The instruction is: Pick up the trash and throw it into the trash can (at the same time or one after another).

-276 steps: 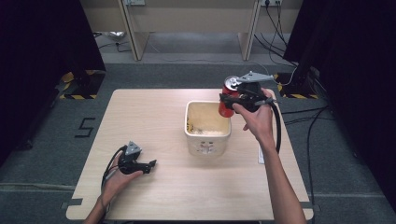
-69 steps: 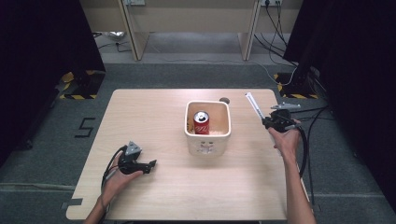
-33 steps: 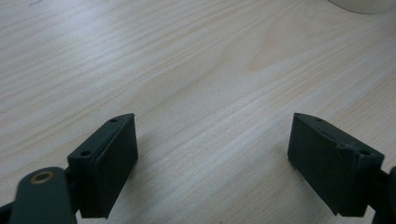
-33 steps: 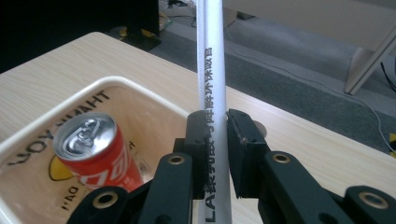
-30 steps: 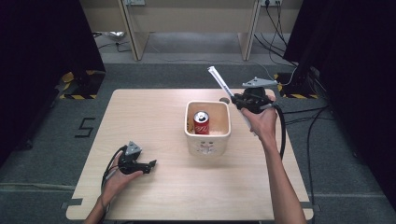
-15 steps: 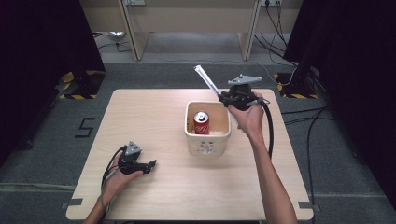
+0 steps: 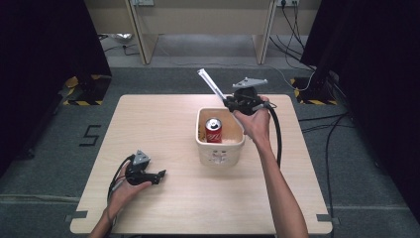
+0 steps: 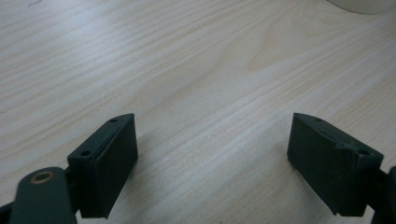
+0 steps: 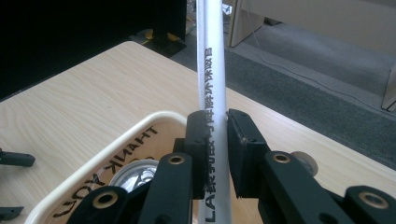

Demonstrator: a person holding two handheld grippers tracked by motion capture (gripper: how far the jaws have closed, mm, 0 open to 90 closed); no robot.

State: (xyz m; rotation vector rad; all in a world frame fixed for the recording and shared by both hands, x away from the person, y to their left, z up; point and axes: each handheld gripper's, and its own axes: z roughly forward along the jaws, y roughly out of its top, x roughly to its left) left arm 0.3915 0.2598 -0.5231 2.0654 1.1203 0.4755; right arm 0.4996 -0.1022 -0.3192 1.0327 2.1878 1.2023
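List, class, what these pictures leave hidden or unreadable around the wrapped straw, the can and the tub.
- Wrapped straw: right gripper view, top end cut off by the frame edge; the fingers cover part of its print.
- Can: high view, label too small to read; lower body hidden by the tub wall.
- Tub lettering: right gripper view, partly covered by the gripper.

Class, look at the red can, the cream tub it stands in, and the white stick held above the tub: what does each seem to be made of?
Red can: probably aluminium, with a shiny silver top and pull tab.
Cream tub: likely matte plastic, with smooth rounded walls and printed lettering inside.
White stick: looks like a paper-wrapped straw, matte with printed characters; uncertain.
Table: pale wood-grain surface, perhaps laminate.
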